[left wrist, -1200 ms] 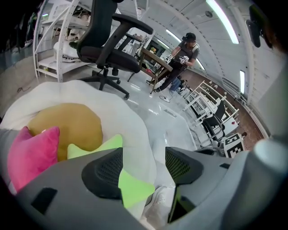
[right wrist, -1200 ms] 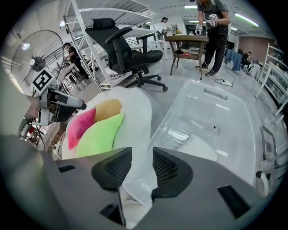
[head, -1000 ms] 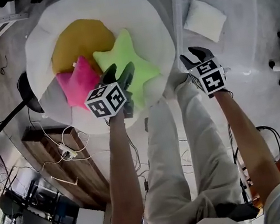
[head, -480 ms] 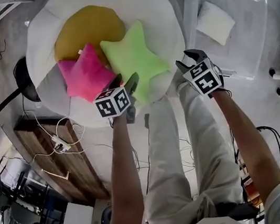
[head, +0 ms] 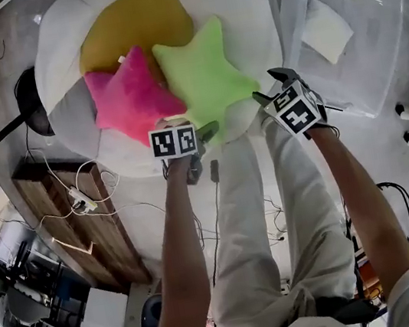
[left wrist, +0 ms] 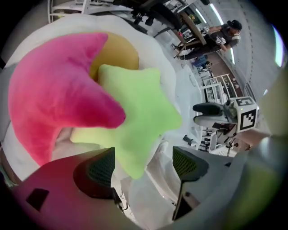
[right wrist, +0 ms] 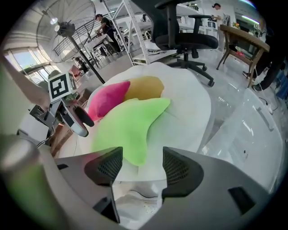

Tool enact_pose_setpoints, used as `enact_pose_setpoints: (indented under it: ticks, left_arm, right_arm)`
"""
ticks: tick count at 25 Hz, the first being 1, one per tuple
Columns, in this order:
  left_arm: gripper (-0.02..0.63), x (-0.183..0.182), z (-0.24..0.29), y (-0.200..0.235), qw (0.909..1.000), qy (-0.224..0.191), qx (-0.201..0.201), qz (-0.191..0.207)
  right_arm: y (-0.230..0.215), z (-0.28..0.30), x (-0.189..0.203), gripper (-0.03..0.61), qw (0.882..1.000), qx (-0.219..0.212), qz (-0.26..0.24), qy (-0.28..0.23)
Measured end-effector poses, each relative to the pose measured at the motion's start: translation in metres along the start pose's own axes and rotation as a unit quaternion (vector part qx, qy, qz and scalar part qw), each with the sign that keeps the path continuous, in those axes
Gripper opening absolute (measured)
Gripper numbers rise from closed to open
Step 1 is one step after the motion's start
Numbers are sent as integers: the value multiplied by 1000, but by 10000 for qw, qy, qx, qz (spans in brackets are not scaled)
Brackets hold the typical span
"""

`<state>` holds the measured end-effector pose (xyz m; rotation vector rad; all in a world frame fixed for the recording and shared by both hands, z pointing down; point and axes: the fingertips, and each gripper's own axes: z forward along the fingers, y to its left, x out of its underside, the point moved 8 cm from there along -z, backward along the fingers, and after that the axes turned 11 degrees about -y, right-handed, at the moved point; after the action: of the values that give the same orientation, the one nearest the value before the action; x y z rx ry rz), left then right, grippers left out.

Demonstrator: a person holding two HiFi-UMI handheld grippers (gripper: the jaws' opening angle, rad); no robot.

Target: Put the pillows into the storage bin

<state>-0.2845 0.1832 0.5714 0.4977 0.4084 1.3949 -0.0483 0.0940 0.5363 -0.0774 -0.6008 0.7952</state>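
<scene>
From the head view, three pillows lie on a big white cushion [head: 248,4]. A yellow pillow [head: 132,31] is at the back. A pink star pillow [head: 132,101] touches a green star pillow [head: 206,81]. The left tool [head: 189,126] and the right tool [head: 269,87] are both at the green star's near points. The clear storage bin [head: 392,57] stands just beside the cushion, and one white pillow [head: 326,30] is already in it.

In the left gripper view, the left tool [left wrist: 144,164] has just been opening and is spread wide. A tip of the green star pillow [left wrist: 139,112] pokes between its jaws, but nothing squeezes it.

In the right gripper view, the right tool [right wrist: 141,164] has just been opening too. It is spread, and another green tip sits in the gap, not pinched.

I think the tools may grab only the thin soft tips. Then the star could slip out on the way to the bin. Lifting it could also drag the pink star onto the floor [head: 0,100].
</scene>
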Motion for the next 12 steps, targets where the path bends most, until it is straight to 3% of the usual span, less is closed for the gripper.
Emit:
enact_pose_setpoints:
  ticks: [4,12]
  left_arm:
    - [419,21,8,18,9985,518,-172,12]
    - [469,39,29,30,9963,831,-67,-205]
  right_arm:
    - [13,16,2,313,9997,-98,-181,120]
    - [26,44,6,346,9981,-169,-491,343]
